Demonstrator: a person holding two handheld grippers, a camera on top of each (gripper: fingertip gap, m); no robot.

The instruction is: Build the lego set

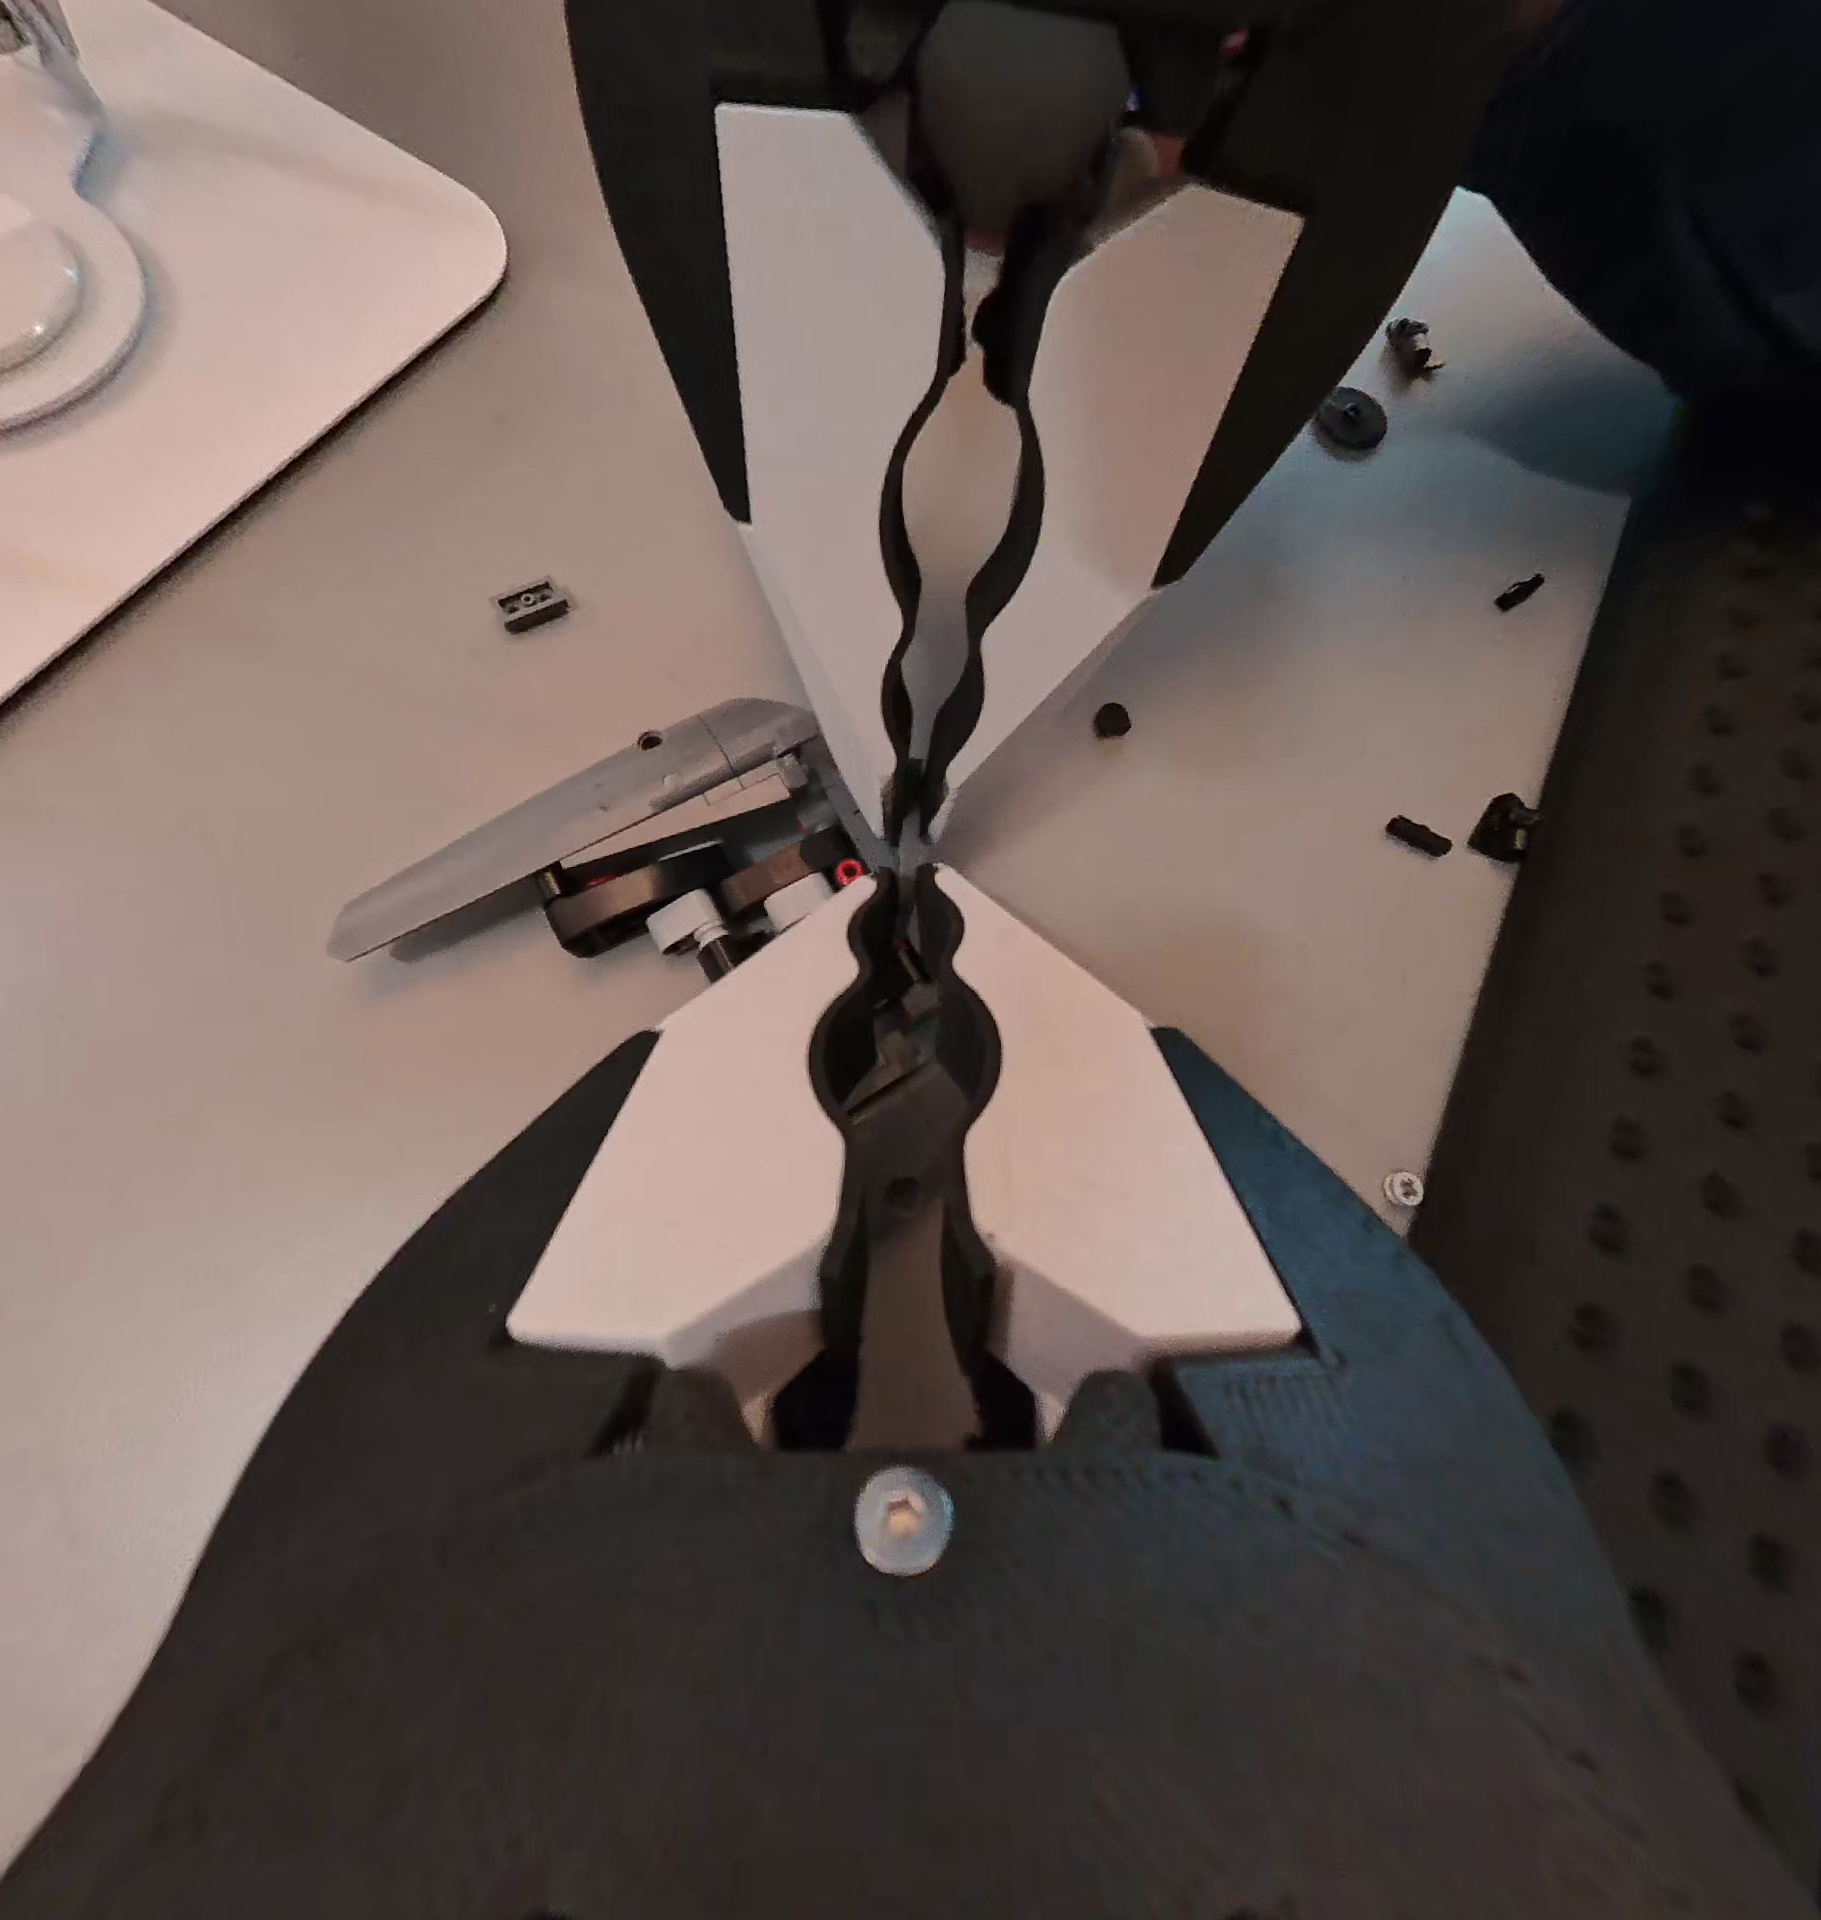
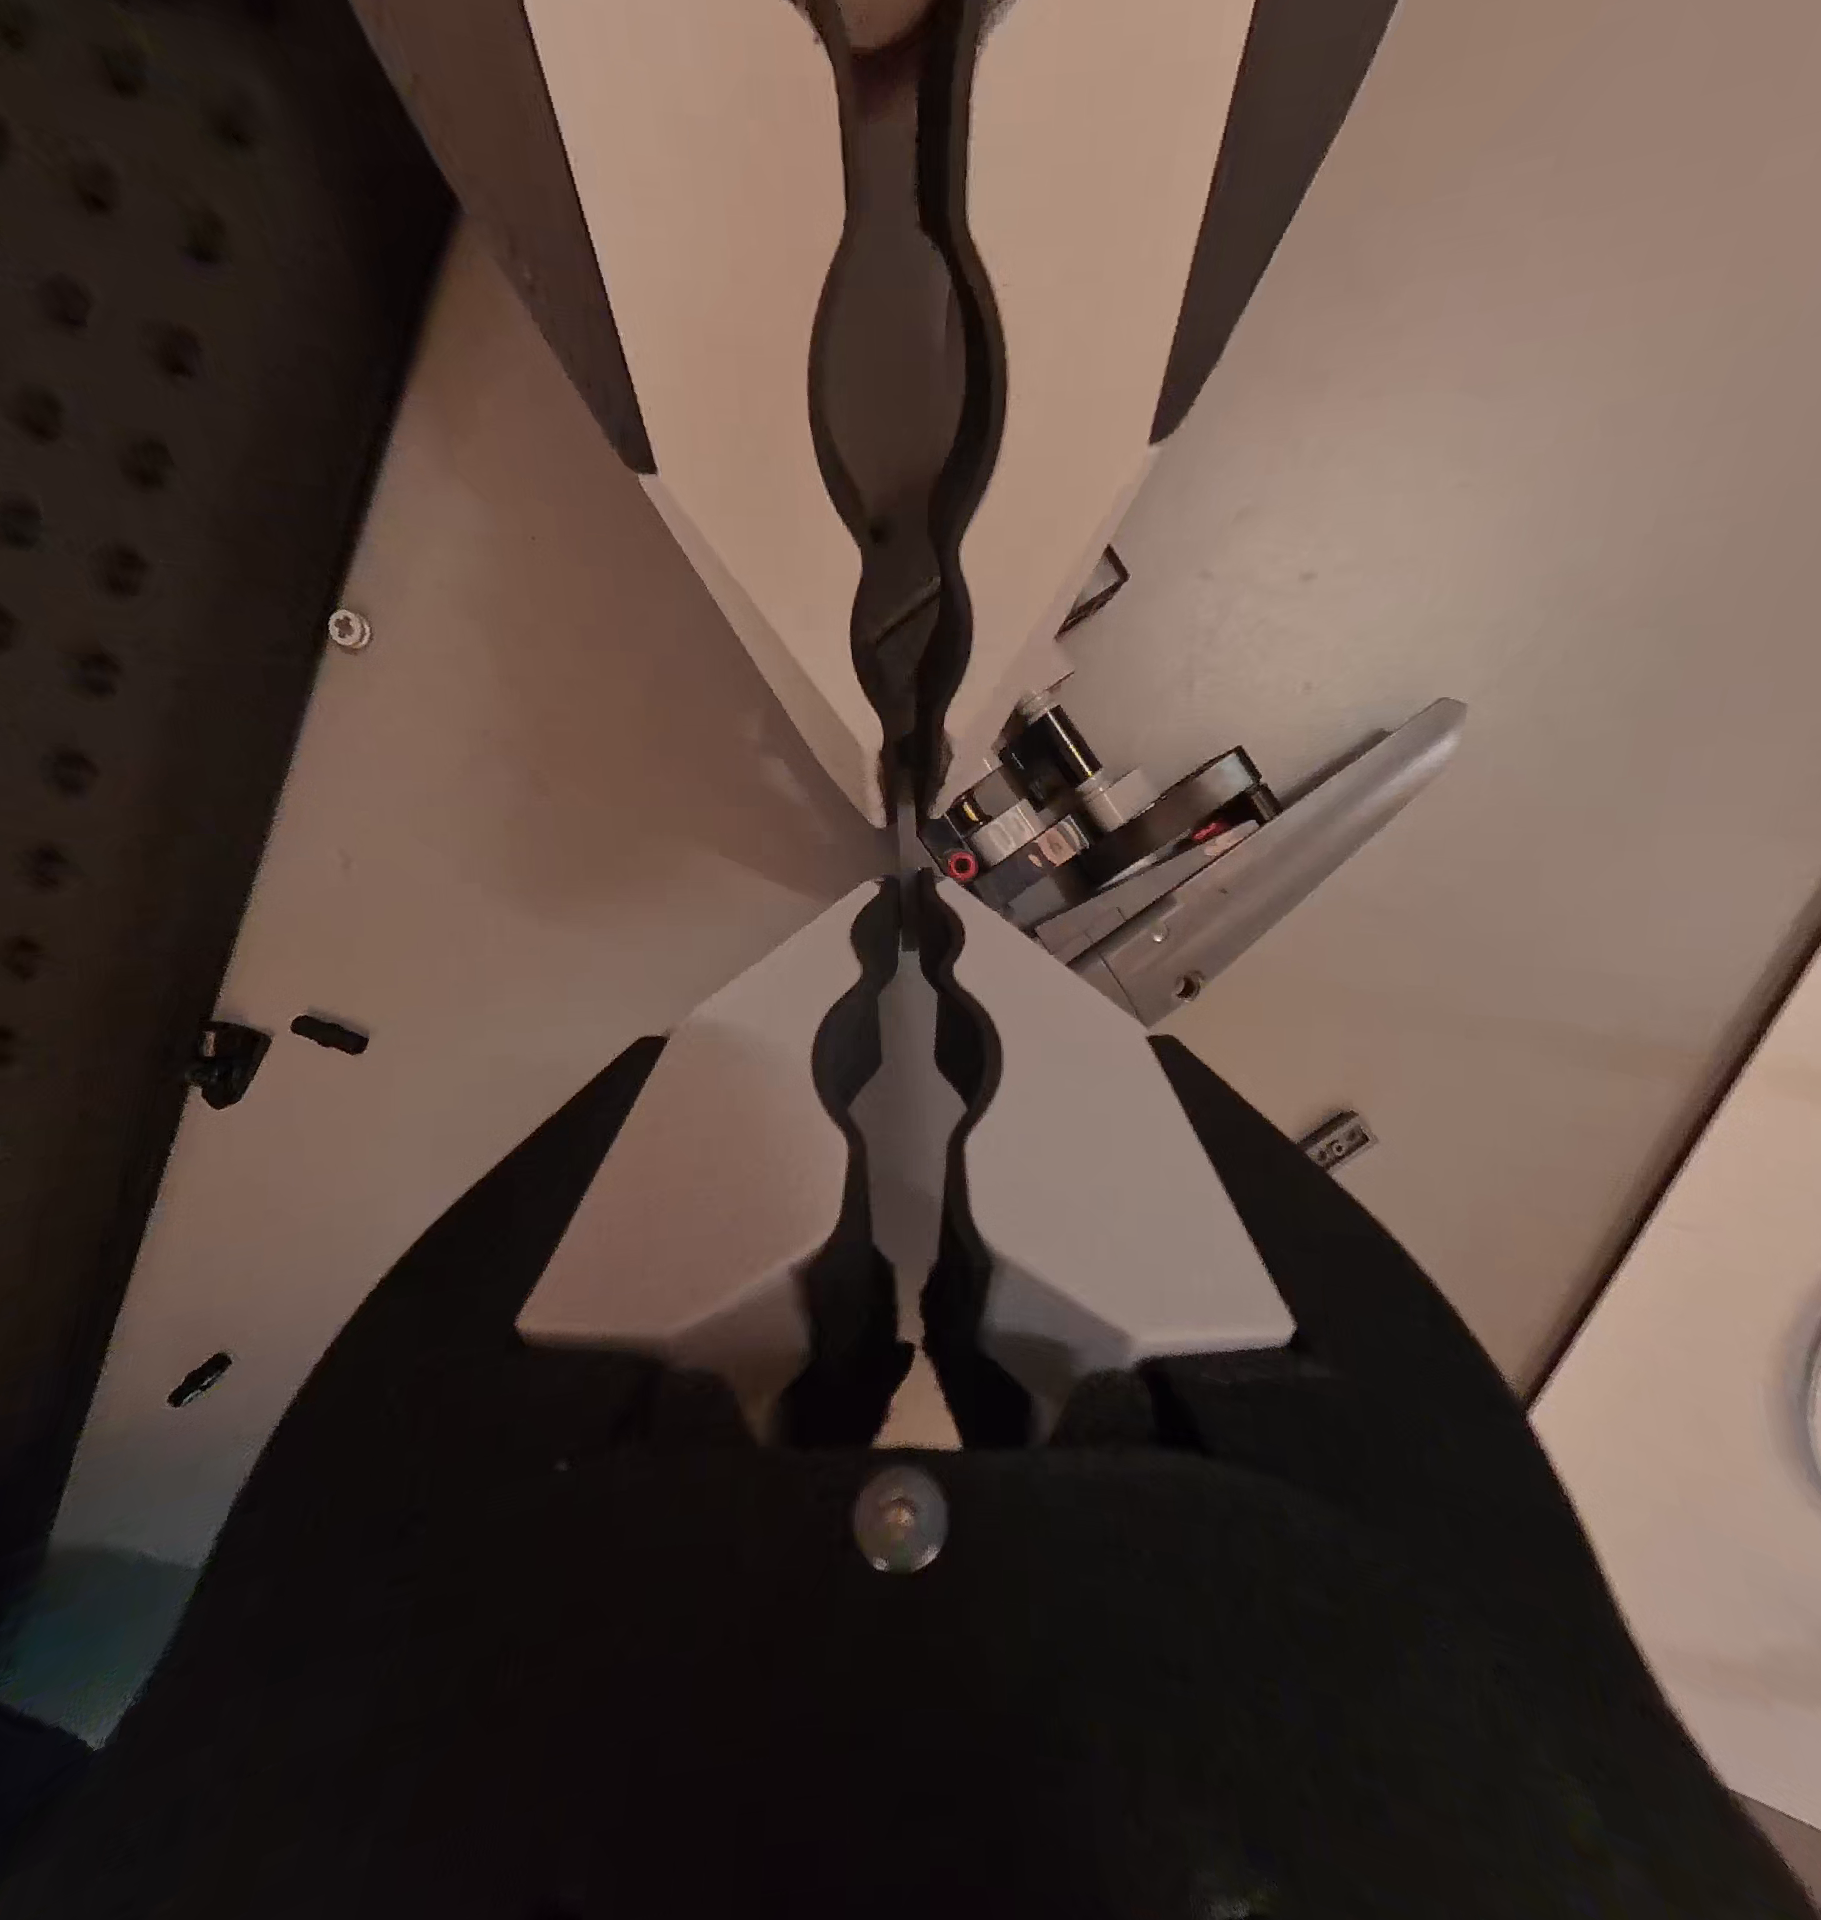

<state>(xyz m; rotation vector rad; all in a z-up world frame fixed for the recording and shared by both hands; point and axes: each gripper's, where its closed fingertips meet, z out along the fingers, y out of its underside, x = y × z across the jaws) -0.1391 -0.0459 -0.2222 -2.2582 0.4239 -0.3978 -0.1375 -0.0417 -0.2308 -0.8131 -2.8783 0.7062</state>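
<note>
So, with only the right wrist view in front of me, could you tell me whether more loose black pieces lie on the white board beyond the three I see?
Observer: Yes, a round black disc lies farther along the white board.
Operator: Thank you. Is anything nearer the grippers?
Observer: A small black knob sits on the board, close beside the right gripper.
Operator: And is the left gripper holding something?
Observer: The left gripper is shut on a small black part.
</note>
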